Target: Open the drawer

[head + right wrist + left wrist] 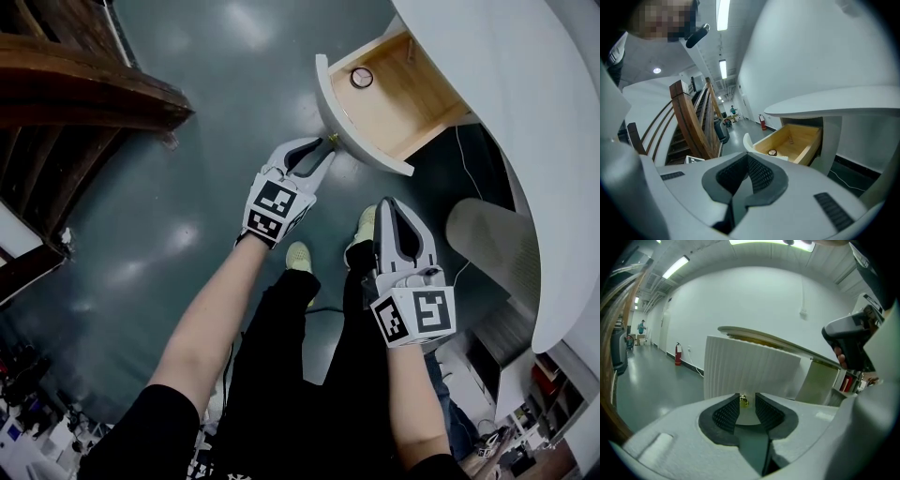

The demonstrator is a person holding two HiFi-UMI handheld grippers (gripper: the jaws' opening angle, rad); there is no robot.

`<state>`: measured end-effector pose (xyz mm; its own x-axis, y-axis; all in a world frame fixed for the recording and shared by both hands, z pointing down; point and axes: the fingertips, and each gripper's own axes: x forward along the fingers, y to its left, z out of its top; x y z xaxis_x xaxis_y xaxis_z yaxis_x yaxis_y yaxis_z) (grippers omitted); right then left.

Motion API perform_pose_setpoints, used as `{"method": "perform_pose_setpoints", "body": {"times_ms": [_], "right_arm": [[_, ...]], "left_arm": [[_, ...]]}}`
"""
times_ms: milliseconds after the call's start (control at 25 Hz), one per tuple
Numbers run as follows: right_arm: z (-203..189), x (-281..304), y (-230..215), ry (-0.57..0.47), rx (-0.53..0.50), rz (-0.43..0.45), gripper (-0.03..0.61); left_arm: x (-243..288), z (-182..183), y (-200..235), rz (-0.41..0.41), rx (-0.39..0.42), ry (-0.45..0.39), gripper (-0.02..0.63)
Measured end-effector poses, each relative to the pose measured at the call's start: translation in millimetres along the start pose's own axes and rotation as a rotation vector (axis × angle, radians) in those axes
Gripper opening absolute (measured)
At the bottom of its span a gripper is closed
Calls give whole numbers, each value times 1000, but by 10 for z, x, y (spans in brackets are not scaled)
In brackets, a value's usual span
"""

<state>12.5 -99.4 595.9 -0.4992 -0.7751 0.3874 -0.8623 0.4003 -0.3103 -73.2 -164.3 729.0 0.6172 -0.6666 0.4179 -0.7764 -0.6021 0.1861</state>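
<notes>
Drawer (403,98) is out, pulled well clear of the white curved desk (487,84), and its pale wooden inside is open to the head view. A small round thing (361,78) lies on the drawer floor near the back left corner. Now the left gripper (325,148): it's right up at the drawer's white front, jaws standing wide, and the little gold knob (334,140) sits between the tips. In the left gripper view that knob (744,401) lies close against the left pad with a clear gap on the other side, so the left gripper (747,401) is around it, not clamped on it; whether it touches that left pad, I can't tell. The ribbed drawer front (750,366) fills the view just beyond the tips. Over to the right gripper (387,202): it hangs lower in the head view, near the front's right end but apart from it, touching nothing. In its own view the right gripper (746,157) has its dark pads drawn together at the tips with nothing between them, and the open drawer (808,140) shows ahead with the round thing (772,153) inside. Grey floor (187,187) below, a wooden staircase (84,84) off to the left.
</notes>
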Motion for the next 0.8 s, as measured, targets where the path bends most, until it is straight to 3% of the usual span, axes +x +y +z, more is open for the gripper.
{"method": "perform_pose_setpoints", "body": {"times_ms": [280, 480, 800], "right_arm": [[453, -269, 104, -18, 2, -12, 14], [898, -520, 245, -44, -27, -5, 14], [1558, -917, 435, -114, -94, 2, 12]], "left_arm": [[-552, 654, -299, 3, -65, -41, 88], [-989, 1367, -669, -18, -61, -82, 50], [-1509, 2442, -1138, -37, -37, -177, 38]]}}
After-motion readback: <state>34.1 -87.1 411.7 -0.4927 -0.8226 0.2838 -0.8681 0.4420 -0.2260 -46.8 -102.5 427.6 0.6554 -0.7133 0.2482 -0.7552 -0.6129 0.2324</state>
